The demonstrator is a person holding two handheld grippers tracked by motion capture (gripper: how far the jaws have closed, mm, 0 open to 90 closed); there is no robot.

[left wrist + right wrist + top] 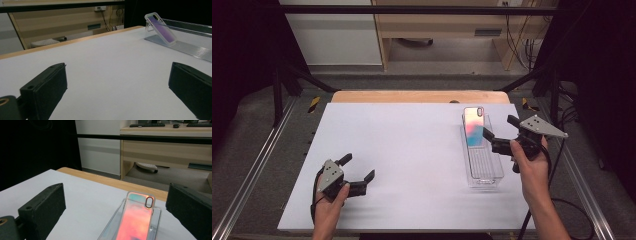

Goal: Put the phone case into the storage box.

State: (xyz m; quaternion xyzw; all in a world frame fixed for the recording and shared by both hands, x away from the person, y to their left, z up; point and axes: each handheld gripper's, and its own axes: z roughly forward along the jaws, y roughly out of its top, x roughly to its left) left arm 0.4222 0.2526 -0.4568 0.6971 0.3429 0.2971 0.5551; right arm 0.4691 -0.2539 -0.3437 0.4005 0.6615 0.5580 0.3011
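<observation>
In the high view, the left tongs (360,171) are seen low on the left of the white bench (412,160), jaws spread wide with nothing between them. The right tongs (503,134) are held at the bench's right edge, also wide apart and empty, just beside the phone case (473,127). The case is propped, tilted, at the far end of a clear tray (484,167); whether the nearer jaw touches the tray cannot be told. The person's forearms are cut off by the bottom edge.

In the left gripper view, both black jaws are cut off by the frame and stand well apart over bare bench (112,65). The phone case (161,28) is seen far off at upper right, leaning on a clear support; the tray (190,48) is cropped at the right edge.

In the right gripper view, the phone case (136,217) is seen between the widely parted jaws but farther ahead, ungripped. Its lower part is cut off by the bottom edge, and the clear tray (156,223) around it is hard to make out.
</observation>
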